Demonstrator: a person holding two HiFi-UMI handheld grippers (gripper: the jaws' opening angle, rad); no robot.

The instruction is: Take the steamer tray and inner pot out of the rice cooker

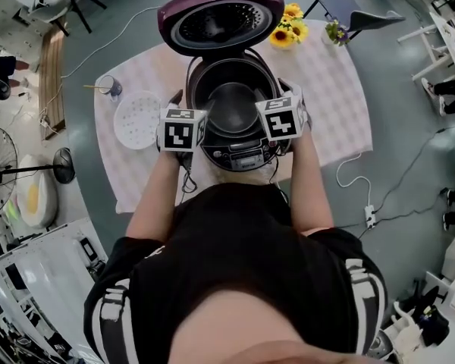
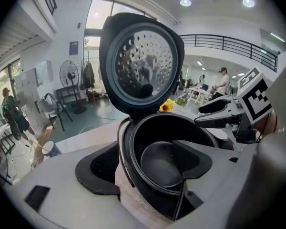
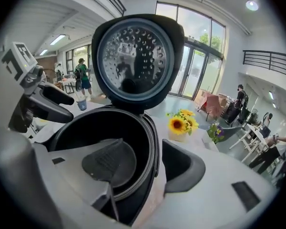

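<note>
- So where are things?
- The inner pot (image 1: pixel 231 108) sits deep in the rice cooker (image 1: pixel 243 158). The white steamer tray (image 1: pixel 136 120), I think, lies left of the cooker.
- And the grabbers?
- The left gripper (image 2: pixel 148 168) and right gripper (image 3: pixel 145 168) are spread wide. Each has one jaw inside the cooker's wall and one outside.
- What could go wrong?
- They might pinch the cooker's wall too. Or one side squeezes late and the pot tips.

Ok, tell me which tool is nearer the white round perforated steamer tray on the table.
Left. The left tool straddles the dark rice cooker's left rim, beside the white round perforated steamer tray; the right tool is at the opposite rim, across the cooker.
</note>
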